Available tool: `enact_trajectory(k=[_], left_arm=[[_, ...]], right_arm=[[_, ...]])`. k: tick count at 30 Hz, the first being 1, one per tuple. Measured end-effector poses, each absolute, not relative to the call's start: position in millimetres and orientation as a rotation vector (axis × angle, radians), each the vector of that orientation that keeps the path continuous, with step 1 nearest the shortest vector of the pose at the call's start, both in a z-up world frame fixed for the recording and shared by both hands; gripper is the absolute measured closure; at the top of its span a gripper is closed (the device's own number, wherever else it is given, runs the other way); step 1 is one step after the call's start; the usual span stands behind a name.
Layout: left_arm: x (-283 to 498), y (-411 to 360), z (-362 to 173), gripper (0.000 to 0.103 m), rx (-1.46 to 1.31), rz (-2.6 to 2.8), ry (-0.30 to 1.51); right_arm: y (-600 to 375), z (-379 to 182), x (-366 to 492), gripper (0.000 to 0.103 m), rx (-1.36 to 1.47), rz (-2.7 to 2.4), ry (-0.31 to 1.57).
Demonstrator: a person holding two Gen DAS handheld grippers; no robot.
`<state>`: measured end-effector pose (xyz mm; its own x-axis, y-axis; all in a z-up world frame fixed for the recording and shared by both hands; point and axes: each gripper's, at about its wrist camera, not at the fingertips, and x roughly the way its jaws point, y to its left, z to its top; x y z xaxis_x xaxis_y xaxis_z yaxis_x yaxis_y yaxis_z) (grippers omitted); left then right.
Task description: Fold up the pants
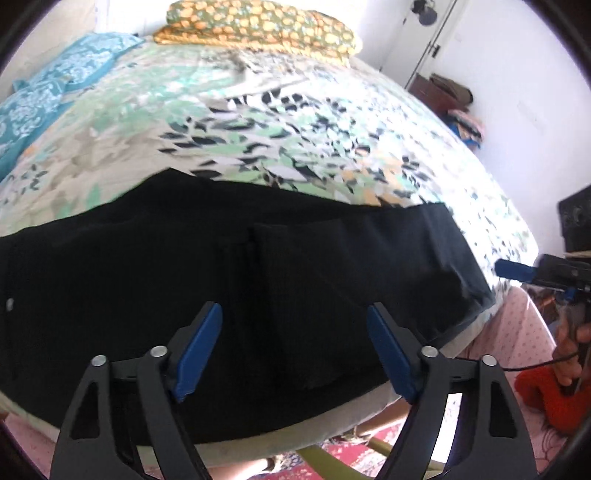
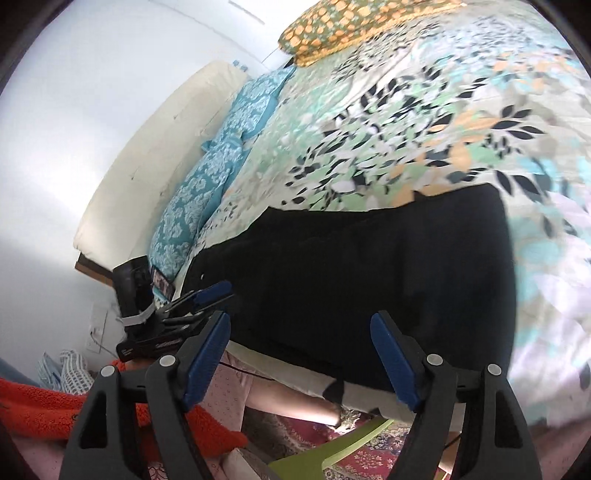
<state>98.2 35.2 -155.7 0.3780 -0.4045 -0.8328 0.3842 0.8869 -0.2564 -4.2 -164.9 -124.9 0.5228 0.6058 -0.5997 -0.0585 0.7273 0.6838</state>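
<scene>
Nearest the left wrist camera, left hand-held gripper (image 1: 295,347): jaws spread apart, nothing between the blue pads, hanging over dark cloth without touching it. Right hand-held gripper (image 2: 301,350): same condition, jaws apart and empty, poised above the bed's near edge.

Just beyond both: black pants (image 1: 229,280) lying flat on the bed (image 1: 295,155), along its near edge. They form one broad dark rectangle. A faint vertical line near the middle in the left view may be a layer edge or seam; the cloth is too dark to tell. Right-hand end looks straight and squared off. Small pale speck near the left end, possibly a button.

Judgement: at least one fold looks done, since no separate legs show and the outline is compact. Neither tool holds cloth, so this reads as a pause between folds or after release. What is probably left: one or more crosswise folds to bring the long rectangle down to a small stack.

Farther back: floral bedcover, blue patterned pillows (image 1: 55,85), orange-patterned pillow (image 1: 258,26) at the far side.
</scene>
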Motion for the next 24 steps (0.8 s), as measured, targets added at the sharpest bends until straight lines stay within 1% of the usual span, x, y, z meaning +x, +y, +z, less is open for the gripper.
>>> enact_trajectory(k=[2, 3, 4, 6, 10, 11, 12, 13, 14, 15, 19, 22, 24], left_arm=[[105.1, 27.1, -164.1, 0.026, 0.0, -0.494, 1.085], [106.9, 23.6, -168.3, 0.031, 0.009, -0.49, 1.097], [107.0, 21.4, -171.6, 0.038, 0.01, -0.493, 1.113], [112.1, 18.8, -176.1, 0.048, 0.006, -0.496, 1.147], [114.6, 17.1, -183.5, 0.049, -0.011, -0.508, 1.181], [115.1, 18.2, -186.1, 0.054, -0.018, -0.503, 1.191], [116.6, 19.4, -189.8, 0.075, -0.026, -0.489, 1.204], [118.2, 21.9, -192.4, 0.091, -0.038, -0.474, 1.214], [119.1, 24.5, -192.2, 0.094, -0.054, -0.47, 1.211], [117.9, 29.2, -187.7, 0.1, -0.075, -0.474, 1.194], [108.9, 43.0, -169.3, 0.101, -0.051, -0.455, 1.121], [107.2, 52.7, -175.9, 0.101, -0.039, -0.421, 1.131], [107.0, 52.2, -185.6, 0.1, -0.025, -0.401, 1.156]], right_arm=[[-179.3, -121.5, -11.2, 0.025, 0.673, 0.397, 0.9], [-184.5, -118.3, -13.4, 0.025, 0.674, 0.381, 0.881], [-188.7, -115.7, -12.8, 0.025, 0.674, 0.367, 0.866], [-193.6, -115.9, -9.2, 0.025, 0.678, 0.346, 0.847], [-209.8, -117.6, -13.8, 0.025, 0.714, 0.307, 0.831], [-213.1, -119.5, -13.5, 0.025, 0.724, 0.296, 0.825], [-216.6, -118.9, -14.7, 0.025, 0.734, 0.284, 0.82], [-220.9, -118.8, -15.2, 0.025, 0.747, 0.268, 0.812], [-226.6, -119.2, -16.2, 0.025, 0.762, 0.246, 0.805], [-230.2, -119.8, -16.3, 0.025, 0.773, 0.219, 0.801], [-240.5, -121.9, -17.9, 0.025, 0.782, 0.164, 0.815], [-231.7, -125.6, -12.1, 0.025, 0.774, 0.21, 0.842], [-216.3, -138.6, -1.7, 0.025, 0.787, 0.293, 0.92]])
